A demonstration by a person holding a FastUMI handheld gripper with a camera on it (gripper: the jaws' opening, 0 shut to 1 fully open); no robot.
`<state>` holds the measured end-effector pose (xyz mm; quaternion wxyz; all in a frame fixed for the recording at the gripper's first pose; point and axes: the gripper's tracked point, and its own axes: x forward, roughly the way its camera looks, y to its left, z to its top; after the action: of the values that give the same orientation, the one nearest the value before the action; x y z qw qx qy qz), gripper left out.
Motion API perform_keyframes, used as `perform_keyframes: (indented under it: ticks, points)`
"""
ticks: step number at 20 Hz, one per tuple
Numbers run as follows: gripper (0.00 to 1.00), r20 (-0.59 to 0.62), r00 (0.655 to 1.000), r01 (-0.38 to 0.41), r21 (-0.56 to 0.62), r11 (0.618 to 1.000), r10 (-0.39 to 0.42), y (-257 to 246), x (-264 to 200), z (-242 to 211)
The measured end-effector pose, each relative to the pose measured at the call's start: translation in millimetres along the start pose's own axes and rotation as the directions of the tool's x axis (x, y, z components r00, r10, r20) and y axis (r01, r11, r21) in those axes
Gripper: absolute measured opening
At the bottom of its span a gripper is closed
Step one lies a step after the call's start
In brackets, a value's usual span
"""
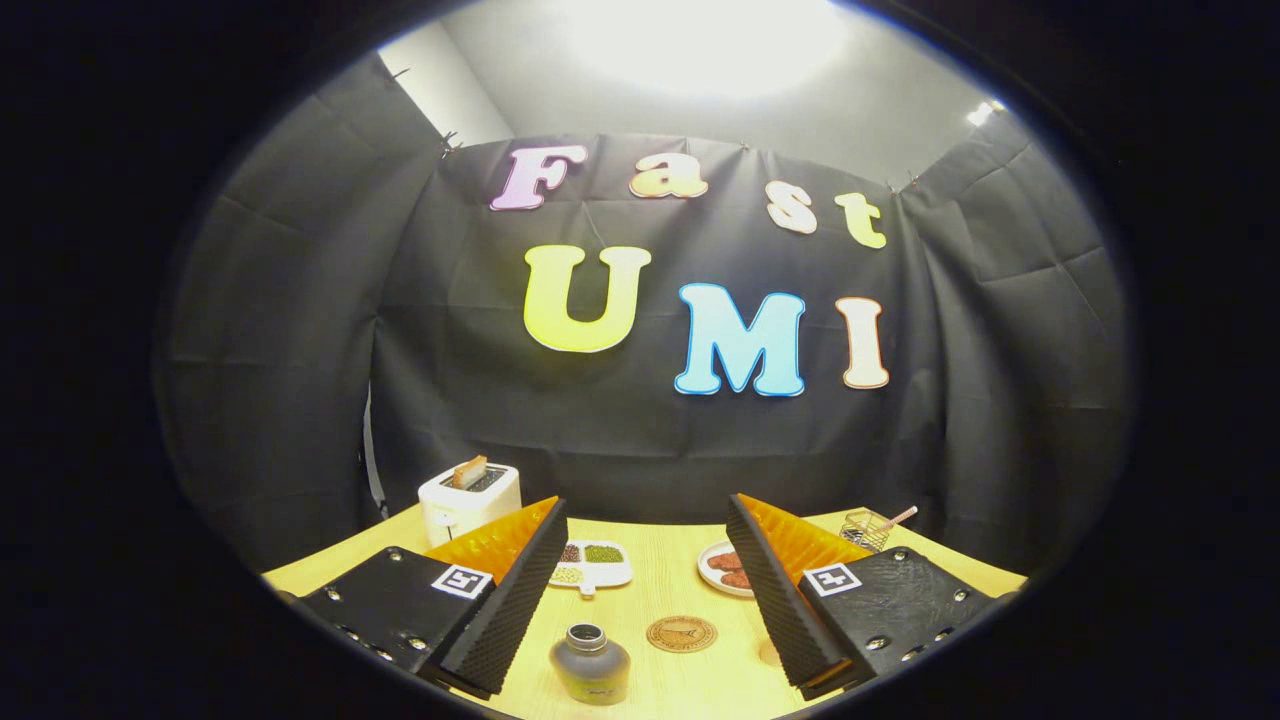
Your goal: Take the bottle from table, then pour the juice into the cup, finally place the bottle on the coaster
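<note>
Squat grey open-necked bottle point(589, 663) upright between fingers of wide-spread, empty claw point(646, 600), round brown coaster point(681, 633) just beside.

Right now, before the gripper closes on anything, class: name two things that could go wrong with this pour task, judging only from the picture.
1. The bottle stands open-topped between the open gripper fingers; a clumsy grasp might tip it and spill.
2. The coaster lies close beside the bottle, so a finger could nudge it off its spot while closing.
</note>
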<state>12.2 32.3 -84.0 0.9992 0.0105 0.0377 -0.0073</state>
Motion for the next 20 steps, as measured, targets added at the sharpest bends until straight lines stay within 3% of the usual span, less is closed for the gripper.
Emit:
perform_keyframes:
  ticks: [13,20]
  points:
    - [0.94,-0.049,0.998,-0.044,0.056,0.997,0.047,35.8,17.6,-99.6]
    - [0.92,-0.078,0.995,-0.056,-0.015,0.998,0.055,47.8,21.7,-142.9]
